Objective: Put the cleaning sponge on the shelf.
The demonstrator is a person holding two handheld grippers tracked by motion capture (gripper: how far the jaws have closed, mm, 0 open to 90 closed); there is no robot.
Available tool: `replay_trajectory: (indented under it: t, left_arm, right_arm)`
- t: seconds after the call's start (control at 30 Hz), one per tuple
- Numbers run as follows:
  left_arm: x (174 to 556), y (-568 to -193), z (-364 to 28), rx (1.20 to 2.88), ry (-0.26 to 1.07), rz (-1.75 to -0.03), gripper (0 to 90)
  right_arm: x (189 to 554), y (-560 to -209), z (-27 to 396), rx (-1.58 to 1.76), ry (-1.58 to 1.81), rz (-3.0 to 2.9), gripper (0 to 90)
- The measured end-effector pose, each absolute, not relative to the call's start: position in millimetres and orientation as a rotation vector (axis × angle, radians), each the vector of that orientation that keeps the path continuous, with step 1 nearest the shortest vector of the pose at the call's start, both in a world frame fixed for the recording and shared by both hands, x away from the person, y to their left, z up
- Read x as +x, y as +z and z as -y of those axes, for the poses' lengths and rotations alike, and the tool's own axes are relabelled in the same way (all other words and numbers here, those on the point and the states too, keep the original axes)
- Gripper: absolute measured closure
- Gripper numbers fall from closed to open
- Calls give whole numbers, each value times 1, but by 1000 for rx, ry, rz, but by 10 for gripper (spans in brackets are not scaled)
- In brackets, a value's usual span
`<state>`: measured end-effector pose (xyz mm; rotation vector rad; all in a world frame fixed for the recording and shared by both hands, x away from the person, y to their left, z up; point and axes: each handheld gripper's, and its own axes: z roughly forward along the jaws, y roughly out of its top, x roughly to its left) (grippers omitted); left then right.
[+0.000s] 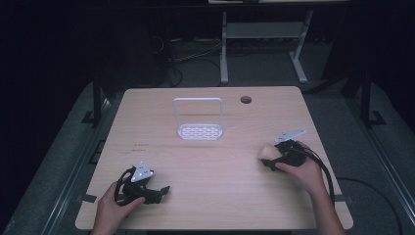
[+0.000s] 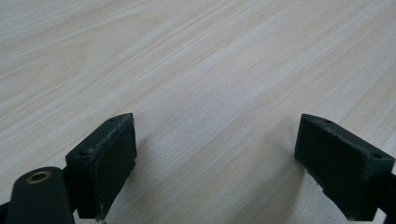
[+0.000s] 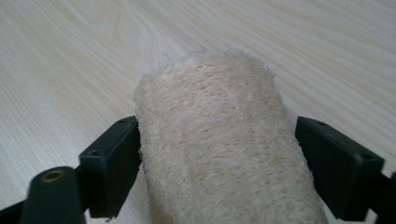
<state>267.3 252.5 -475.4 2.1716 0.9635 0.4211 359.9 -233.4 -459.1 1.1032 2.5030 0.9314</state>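
A pale wooden table [image 1: 215,196] stands in a dark room, with a round cable hole [image 1: 245,100] near its far edge. Behind it, on the grey floor, are the white legs of another desk [image 1: 264,44] and some loose cables [image 1: 191,58].

A white wire rack [image 1: 198,119] with a slotted base stands upright near the middle of the far half of the table, well apart from both hands.

The left gripper [image 2: 215,163] rests low over the near left part of the table, its jaws spread wide with bare wood between them. The right gripper [image 3: 217,163], at the right side of the table, pinches a beige loofah sponge [image 3: 219,154] between its jaws.

The high view shows the sponge as a small pale lump; the right gripper view shows its rough, fibrous weave and both jaws touching its sides.
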Motion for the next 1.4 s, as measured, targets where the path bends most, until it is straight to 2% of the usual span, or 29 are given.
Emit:
replay_trajectory:
  t: [0.3,1.4]
  left_arm:
    - [267,-475,-252,2172,422,-963,121]
    - [267,-475,-253,2176,419,-962,121]
  right_arm:
    - [359,-458,233,1107,929,-2504,243]
    - [350,-432,218,1097,1012,-2516,249]
